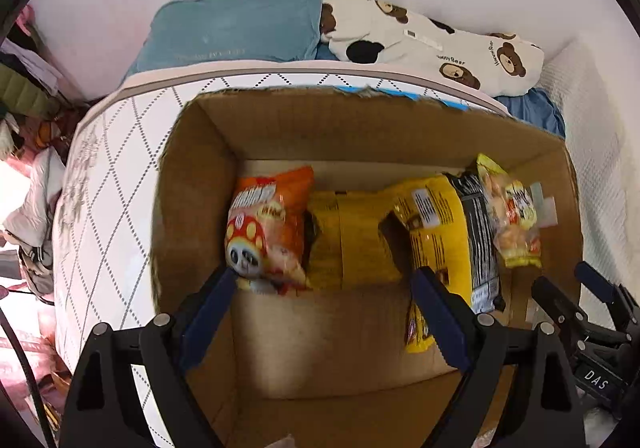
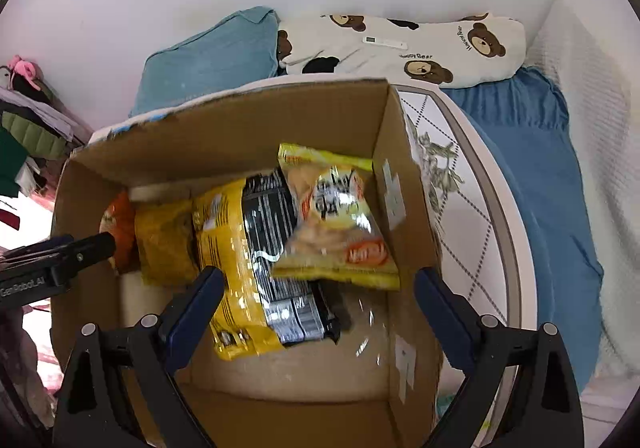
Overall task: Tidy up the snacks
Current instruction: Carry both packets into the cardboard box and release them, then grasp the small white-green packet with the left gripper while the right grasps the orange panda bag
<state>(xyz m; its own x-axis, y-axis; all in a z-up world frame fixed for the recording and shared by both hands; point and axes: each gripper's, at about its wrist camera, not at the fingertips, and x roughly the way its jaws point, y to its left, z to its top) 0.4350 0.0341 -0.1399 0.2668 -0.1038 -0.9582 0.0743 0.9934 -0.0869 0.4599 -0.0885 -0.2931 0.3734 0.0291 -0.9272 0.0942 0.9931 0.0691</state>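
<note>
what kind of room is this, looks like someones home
Most likely a bedroom: the cardboard box of snacks sits on a quilted mattress, with a blue pillow and a bear-print pillow against the wall behind it.

Five snack bags (image 1: 268,228), one cardboard box (image 1: 192,183)

A cardboard box (image 1: 192,167) fills the centre of the left wrist frame, standing on a mattress (image 1: 108,167). In the box a row of snack bags runs left to right: mushroom bag (image 1: 268,224), taped packet (image 1: 348,240), large bag (image 1: 436,232), striped pack (image 1: 480,232), noodle bag (image 1: 512,211). Behind the box, at upper frame, lie a pillow (image 1: 236,23) and, to its right, a bear-print pillow (image 1: 440,43).
</note>
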